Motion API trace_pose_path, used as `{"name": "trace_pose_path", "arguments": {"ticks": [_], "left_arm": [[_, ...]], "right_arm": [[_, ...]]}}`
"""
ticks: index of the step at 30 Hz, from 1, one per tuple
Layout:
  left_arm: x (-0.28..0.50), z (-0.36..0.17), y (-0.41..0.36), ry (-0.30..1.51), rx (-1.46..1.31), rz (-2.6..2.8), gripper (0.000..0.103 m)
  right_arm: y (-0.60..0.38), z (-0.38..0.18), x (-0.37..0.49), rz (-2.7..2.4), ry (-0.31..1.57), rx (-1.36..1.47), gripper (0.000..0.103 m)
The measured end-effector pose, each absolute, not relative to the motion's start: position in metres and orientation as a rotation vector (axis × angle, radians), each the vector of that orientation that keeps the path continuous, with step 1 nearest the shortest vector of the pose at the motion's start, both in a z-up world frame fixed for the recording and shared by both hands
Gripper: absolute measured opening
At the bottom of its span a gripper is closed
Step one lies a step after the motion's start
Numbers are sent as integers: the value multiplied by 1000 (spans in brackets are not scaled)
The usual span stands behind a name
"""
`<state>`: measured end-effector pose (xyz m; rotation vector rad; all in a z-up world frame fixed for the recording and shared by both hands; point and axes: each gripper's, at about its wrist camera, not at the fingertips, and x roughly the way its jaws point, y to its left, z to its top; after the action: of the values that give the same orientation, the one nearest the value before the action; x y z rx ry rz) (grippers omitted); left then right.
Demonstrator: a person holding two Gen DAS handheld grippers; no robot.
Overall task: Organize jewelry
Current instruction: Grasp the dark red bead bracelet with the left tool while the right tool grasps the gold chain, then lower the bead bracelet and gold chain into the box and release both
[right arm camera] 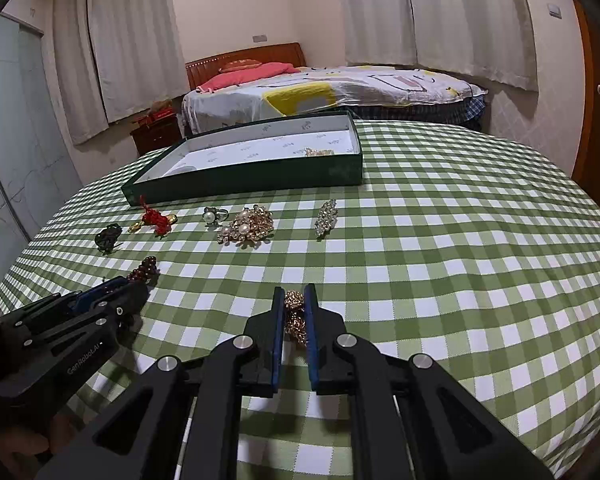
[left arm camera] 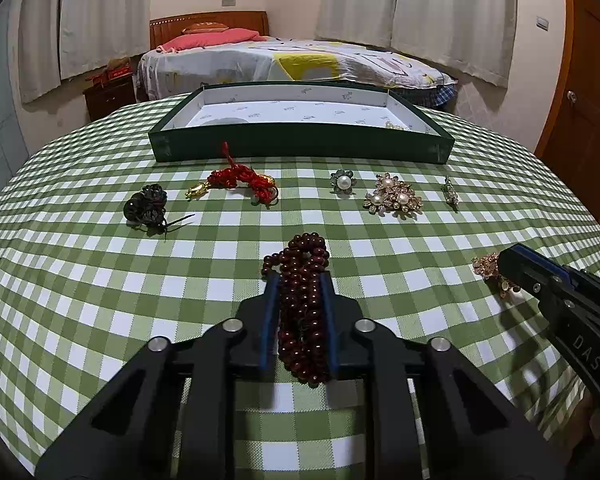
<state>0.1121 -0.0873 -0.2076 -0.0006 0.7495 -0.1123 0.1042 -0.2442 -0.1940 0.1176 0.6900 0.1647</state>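
Note:
My left gripper (left arm camera: 299, 280) is shut on a dark red bead bracelet (left arm camera: 302, 304) low over the table; it also shows in the right wrist view (right arm camera: 140, 286). My right gripper (right arm camera: 294, 294) is shut on a small gold brooch (right arm camera: 295, 316), seen at the right in the left wrist view (left arm camera: 490, 268). A dark green tray (left arm camera: 300, 146) with a white printed lining stands at the table's far side and holds a gold piece (right arm camera: 318, 153). Before it lie a black knot (left arm camera: 146, 204), a red tassel charm (left arm camera: 236, 182), a pearl ring (left arm camera: 342, 182), a big pearl brooch (left arm camera: 394, 200) and a slim crystal brooch (left arm camera: 451, 194).
The round table has a green and white checked cloth (right arm camera: 460, 260). Behind it stand a bed (left arm camera: 284, 60), a wooden nightstand (left arm camera: 110, 94), curtains and a door (left arm camera: 588, 100) at the right.

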Motion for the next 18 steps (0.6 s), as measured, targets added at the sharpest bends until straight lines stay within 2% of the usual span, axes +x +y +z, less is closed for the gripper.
{"name": "trace_pose_path", "arguments": {"ticks": [18], "left_arm": [[100,-185,-82,670,26,-107,15]], "right_arm": [[-238,-176,98,180,632,105,10]]}}
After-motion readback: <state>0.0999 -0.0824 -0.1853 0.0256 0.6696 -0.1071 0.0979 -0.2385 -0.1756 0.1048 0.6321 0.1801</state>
